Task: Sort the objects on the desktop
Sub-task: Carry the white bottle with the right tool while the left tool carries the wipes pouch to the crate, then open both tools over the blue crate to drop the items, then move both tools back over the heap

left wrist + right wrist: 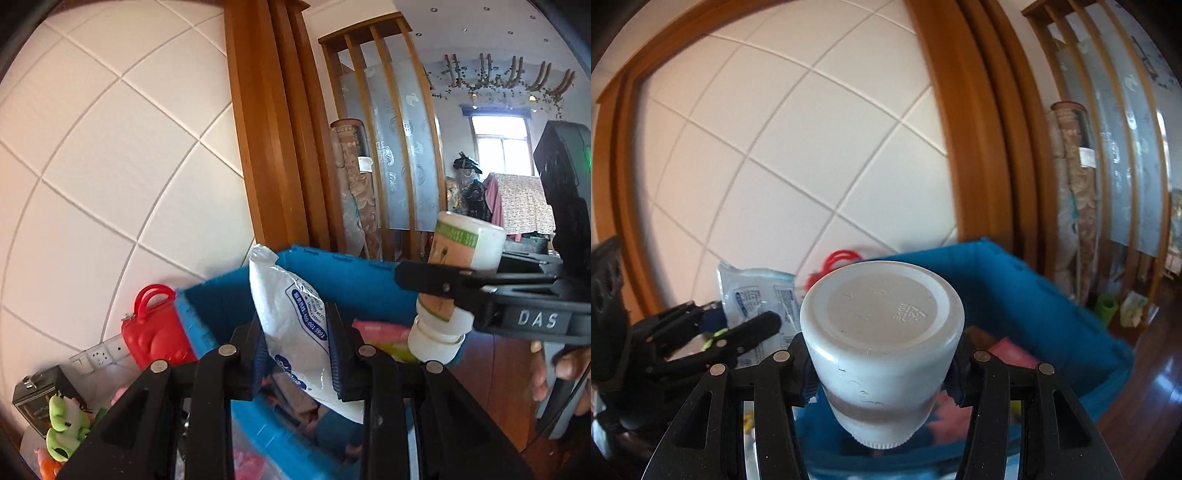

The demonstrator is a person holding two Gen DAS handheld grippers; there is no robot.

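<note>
Left wrist: left gripper [297, 345] clamps plastic packet [295, 325] above blue bin [354, 280]

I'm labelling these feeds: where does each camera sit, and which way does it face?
Left wrist: on the left gripper, facing the blue plastic bin; its fingers clamp a white plastic pouch.
Right wrist: on the right gripper, facing the tiled wall; its fingers clamp a white plastic bottle.
Shared: bin, pouch, bottle, each other's gripper.

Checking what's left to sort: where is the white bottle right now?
The white bottle is clamped in the right gripper, cap down, above the blue bin, to the right of the plastic pouch held by the left gripper.
</note>
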